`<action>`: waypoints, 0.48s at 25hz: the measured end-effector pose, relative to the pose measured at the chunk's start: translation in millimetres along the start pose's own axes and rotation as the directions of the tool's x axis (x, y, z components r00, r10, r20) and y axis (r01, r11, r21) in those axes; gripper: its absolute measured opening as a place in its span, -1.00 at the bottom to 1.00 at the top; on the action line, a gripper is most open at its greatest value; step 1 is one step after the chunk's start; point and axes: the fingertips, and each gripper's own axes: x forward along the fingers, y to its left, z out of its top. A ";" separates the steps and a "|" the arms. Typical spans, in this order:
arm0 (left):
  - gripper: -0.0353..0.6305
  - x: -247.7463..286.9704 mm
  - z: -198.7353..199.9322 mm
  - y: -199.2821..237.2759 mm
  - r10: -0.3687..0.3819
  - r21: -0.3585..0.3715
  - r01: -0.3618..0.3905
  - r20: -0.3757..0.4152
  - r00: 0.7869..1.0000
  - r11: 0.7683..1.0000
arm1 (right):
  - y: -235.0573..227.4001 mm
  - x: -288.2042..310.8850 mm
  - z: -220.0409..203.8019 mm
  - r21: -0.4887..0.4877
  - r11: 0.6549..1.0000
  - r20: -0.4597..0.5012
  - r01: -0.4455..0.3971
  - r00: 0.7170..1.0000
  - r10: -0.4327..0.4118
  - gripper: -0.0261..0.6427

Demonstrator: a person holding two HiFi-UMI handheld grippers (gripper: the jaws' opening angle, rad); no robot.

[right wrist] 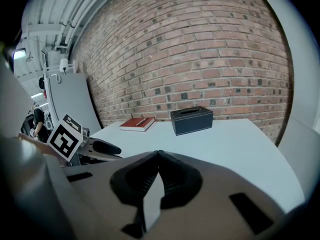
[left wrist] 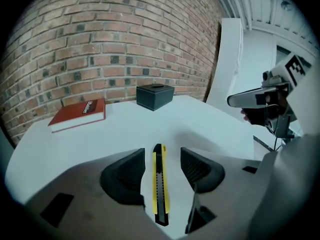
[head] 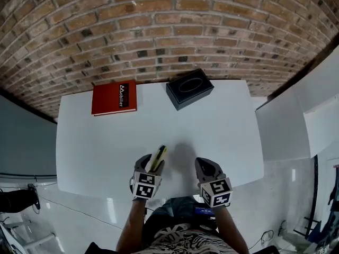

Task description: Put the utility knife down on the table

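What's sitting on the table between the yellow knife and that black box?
Nothing: only bare white table runs from the knife to the black box, as the head view shows.

The left hand-held gripper [left wrist: 161,165] and the right hand-held gripper [right wrist: 159,158] share one build: a smooth grey moulded body with two black jaw pads [left wrist: 197,168], ribbed on their inner faces. Dark rectangular recesses [right wrist: 248,205] are set into the shell. Each unit carries a white marker cube [head: 145,185] printed with black square patterns. The person wears a garment [head: 177,242] patterned in black and cream.
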 end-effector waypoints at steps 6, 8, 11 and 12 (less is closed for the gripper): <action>-0.32 -27.9 31.7 -11.2 -0.016 0.027 0.013 0.100 0.995 1.000 | 15.8 -16.4 19.1 -0.071 0.997 0.049 0.005 0.999 -0.002 -0.92; -0.36 -37.8 40.6 -18.6 -0.026 0.038 0.021 0.133 0.991 0.999 | 22.7 -22.6 22.8 -0.080 0.997 0.064 0.003 0.998 0.002 -0.92; -0.56 -54.4 54.9 -24.8 -0.016 0.075 0.002 0.186 0.982 0.997 | 31.6 -31.4 28.3 -0.090 0.996 0.092 0.007 0.996 0.002 -0.92; -0.66 -59.4 60.6 -24.8 -0.009 0.088 -0.009 0.204 0.979 0.996 | 33.6 -33.6 31.1 -0.097 0.995 0.102 0.009 0.995 0.001 -0.92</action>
